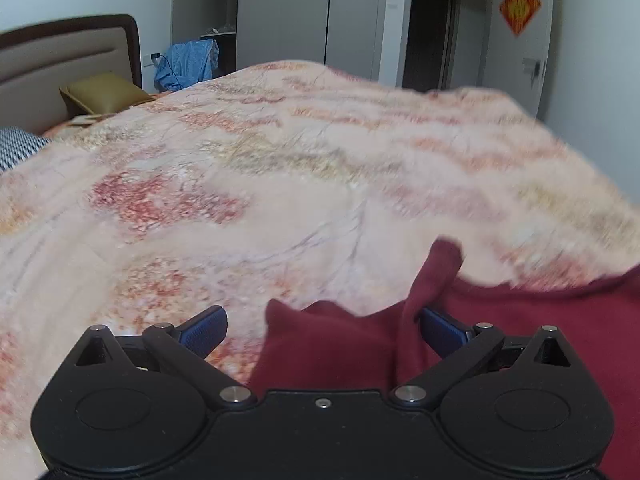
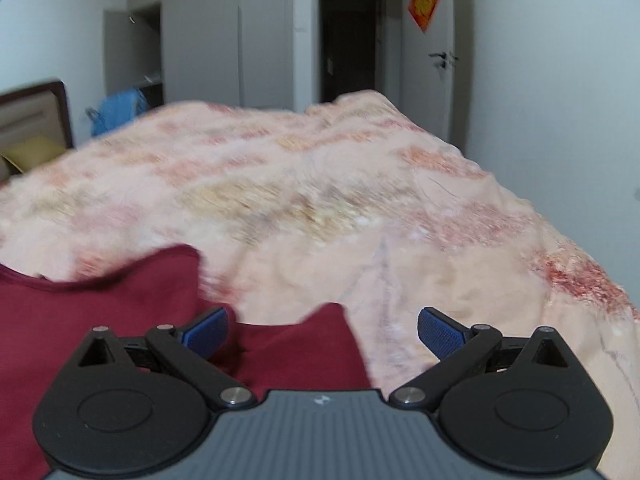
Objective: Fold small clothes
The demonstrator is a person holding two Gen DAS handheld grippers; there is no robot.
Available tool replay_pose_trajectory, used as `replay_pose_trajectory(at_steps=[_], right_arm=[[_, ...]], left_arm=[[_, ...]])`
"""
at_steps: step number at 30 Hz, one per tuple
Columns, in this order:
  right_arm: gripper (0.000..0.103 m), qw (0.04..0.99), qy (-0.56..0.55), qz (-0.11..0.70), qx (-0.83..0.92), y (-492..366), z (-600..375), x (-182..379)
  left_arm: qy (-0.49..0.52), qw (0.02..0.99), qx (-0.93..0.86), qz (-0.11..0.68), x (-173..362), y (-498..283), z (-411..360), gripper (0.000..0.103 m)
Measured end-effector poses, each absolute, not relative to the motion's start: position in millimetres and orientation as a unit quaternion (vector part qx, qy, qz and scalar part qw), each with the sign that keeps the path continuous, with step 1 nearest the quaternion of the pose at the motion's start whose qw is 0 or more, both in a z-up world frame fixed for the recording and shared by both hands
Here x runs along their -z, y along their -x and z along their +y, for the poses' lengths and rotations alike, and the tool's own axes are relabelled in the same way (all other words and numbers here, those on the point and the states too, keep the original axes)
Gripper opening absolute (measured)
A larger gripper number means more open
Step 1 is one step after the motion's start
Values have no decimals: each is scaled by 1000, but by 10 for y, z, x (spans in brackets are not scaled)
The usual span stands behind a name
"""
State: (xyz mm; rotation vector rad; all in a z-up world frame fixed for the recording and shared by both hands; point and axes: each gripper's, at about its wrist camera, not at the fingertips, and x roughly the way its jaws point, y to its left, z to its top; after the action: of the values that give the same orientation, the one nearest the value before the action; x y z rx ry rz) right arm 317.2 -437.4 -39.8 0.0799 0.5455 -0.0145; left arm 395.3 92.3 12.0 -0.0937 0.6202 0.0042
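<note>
Where the left wrist view takes in the room, a padded beige headboard (image 1: pixel 60 60) with a dark rim stands at far left, an olive satin pillow (image 1: pixel 102 94) before it and a crumpled blue cloth (image 1: pixel 188 64) beyond; a plush blanket (image 1: pixel 240 184), peach with mottled red and ochre patches, covers the bed; a red diamond-shaped decoration (image 1: pixel 519 6) hangs on the door at right. The left gripper (image 1: pixel 322 330) has its fingers spread wide, blue ribbed pads (image 1: pixel 206 330) apart; the maroon garment (image 1: pixel 332 352), soft matte knit, lies on the blanket between and beneath them, one flap standing up beside the right pad, nothing pinched.

In the right wrist view the same garment (image 2: pixel 100 292) lies at lower left, its curved bound edge toward the blanket (image 2: pixel 360 220), a corner reaching between the fingers; the right gripper (image 2: pixel 322 330) is likewise spread, its left pad (image 2: pixel 206 334) over the fabric, its right over bare blanket, gripping nothing.
</note>
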Motion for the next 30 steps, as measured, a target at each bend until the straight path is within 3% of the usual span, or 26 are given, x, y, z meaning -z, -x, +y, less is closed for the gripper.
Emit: replay_pose_trajectory(at_steps=[3, 8, 11, 15, 23, 30], right_arm=[[103, 964, -27, 263, -36, -2981, -4221, 359], [103, 958, 25, 284, -36, -2741, -4116, 637], [103, 954, 0, 301, 13, -2690, -4263, 725], [103, 957, -57, 285, 21, -2541, -4489, 656], [103, 944, -14, 324, 67, -2648, -4476, 734], [103, 941, -46, 323, 86, -2429, -4513, 714]], left_arm=[[79, 949, -6, 304, -130, -3900, 932, 102], [5, 942, -72, 328, 24, -3888, 898, 102], [28, 938, -80, 336, 5, -3855, 980, 102], [53, 943, -93, 314, -186, -3716, 1042, 102], [31, 949, -130, 286, -683, -3342, 1051, 102], [5, 953, -139, 268, -973, -2746, 1161, 102]])
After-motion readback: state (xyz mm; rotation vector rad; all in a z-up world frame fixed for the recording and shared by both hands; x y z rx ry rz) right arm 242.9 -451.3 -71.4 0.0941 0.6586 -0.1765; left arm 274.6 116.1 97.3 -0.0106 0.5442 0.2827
